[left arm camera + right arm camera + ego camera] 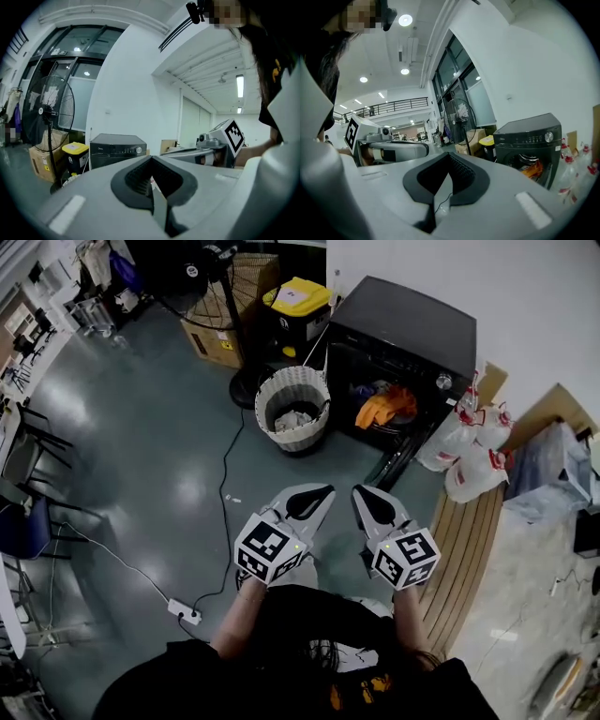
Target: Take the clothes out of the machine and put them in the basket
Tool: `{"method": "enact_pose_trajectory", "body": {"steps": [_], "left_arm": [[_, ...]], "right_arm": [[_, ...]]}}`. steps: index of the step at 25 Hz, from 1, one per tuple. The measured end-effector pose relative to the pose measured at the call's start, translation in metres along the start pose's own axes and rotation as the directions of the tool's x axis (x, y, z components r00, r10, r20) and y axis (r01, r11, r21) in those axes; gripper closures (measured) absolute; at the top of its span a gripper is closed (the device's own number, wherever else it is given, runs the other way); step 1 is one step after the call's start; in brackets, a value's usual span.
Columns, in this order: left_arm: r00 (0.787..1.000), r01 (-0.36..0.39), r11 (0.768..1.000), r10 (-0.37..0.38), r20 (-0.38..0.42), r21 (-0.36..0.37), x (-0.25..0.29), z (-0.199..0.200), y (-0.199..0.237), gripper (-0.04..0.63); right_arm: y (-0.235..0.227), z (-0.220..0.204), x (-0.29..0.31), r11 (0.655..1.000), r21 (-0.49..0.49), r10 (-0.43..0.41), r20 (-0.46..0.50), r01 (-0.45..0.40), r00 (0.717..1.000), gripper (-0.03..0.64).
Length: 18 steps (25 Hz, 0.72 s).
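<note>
The black washing machine (403, 334) stands at the far right with its door open, and orange clothes (384, 407) lie in the drum. Left of it is a white woven basket (293, 407) with pale cloth inside. My left gripper (319, 493) and right gripper (361, 495) are side by side near my body, well short of the machine, both shut and empty. The left gripper view shows its jaws (151, 178) together, with the machine (117, 147) far ahead. The right gripper (449, 174) also has its jaws together, with the machine (529, 140) and orange clothes (533, 169) ahead to the right.
A yellow-lidded bin (298, 306), a cardboard box (211, 334) and a fan pole (234, 324) stand behind the basket. White tied bags (469, 451) lie right of the machine by a wooden platform (469, 540). A cable and power strip (185, 612) cross the floor on the left.
</note>
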<state>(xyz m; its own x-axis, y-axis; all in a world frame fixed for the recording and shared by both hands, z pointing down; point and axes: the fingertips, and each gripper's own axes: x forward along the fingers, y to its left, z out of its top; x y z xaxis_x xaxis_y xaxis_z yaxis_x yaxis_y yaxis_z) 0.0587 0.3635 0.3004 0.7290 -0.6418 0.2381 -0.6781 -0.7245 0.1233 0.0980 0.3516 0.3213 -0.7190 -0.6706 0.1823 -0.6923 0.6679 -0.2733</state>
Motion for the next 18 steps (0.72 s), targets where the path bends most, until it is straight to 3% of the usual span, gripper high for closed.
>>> {"method": "enact_pose_trajectory", "body": {"steps": [7,14,18], "left_arm": [[0.997,0.075,0.997,-0.075,0.002,0.021,0.023,0.017,0.086,0.594],[0.984,0.177,0.983,-0.176,-0.012,0.052,0.039,0.026,0.143,0.594],[0.981,0.192,0.980,-0.193,0.011,0.058,0.041,0.030,0.172,0.594]], "right_arm": [[-0.022,0.012,0.079,0.996,0.017,-0.090,-0.032,0.091,0.995,0.606],[-0.039,0.027,0.140,0.982,0.028,-0.186,-0.032,0.187,0.982,0.606],[-0.042,0.030,0.160,0.974,0.020,-0.224,-0.028,0.224,0.974,0.606]]}}
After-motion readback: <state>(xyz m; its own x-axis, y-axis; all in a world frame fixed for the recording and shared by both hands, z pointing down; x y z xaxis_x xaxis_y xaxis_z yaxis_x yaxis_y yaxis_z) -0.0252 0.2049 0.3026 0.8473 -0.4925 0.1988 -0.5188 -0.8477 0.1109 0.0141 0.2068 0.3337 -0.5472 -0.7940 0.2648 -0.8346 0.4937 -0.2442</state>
